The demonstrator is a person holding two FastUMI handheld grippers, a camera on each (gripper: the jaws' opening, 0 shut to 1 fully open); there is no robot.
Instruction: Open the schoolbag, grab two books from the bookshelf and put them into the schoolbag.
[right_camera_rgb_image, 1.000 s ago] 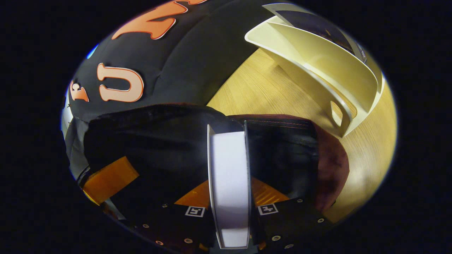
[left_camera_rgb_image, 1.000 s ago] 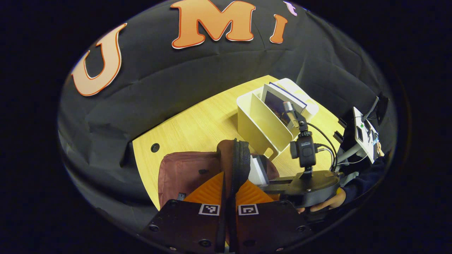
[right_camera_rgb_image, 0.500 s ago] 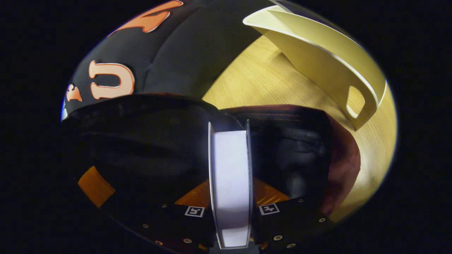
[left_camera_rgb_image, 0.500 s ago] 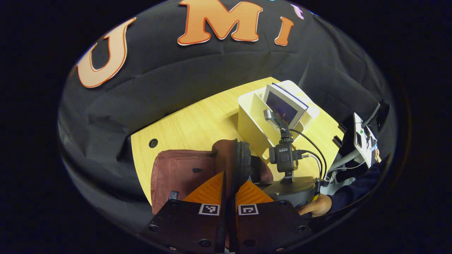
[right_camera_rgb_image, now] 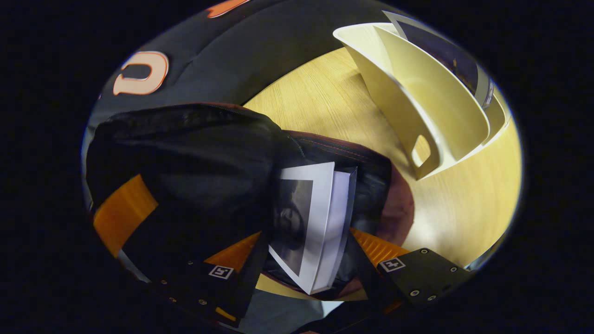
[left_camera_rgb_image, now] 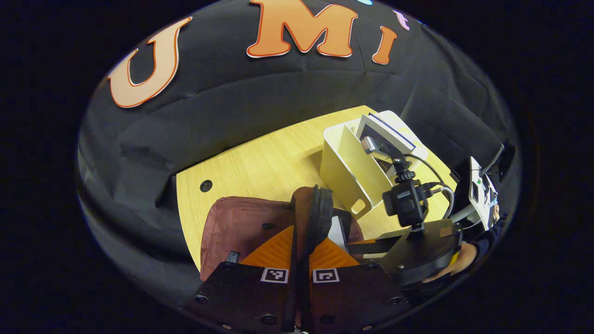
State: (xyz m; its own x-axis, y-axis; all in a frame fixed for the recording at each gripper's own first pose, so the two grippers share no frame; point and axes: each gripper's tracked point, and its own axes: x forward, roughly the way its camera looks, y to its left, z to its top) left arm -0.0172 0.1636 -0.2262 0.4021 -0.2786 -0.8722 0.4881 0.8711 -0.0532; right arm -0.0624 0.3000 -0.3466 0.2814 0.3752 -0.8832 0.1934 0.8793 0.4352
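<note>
In the left gripper view, the maroon schoolbag (left_camera_rgb_image: 241, 227) lies at 7 o'clock on the wooden table (left_camera_rgb_image: 260, 162). The left gripper (left_camera_rgb_image: 301, 253) is clamped on its black zipper edge (left_camera_rgb_image: 320, 213), holding the bag open. The cream bookshelf (left_camera_rgb_image: 352, 162) with one book (left_camera_rgb_image: 387, 137) stands at 2 o'clock. In the right gripper view, the right gripper (right_camera_rgb_image: 304, 266) has its fingers spread apart, and a white book (right_camera_rgb_image: 315, 222) sits loose in the bag's mouth.
</note>
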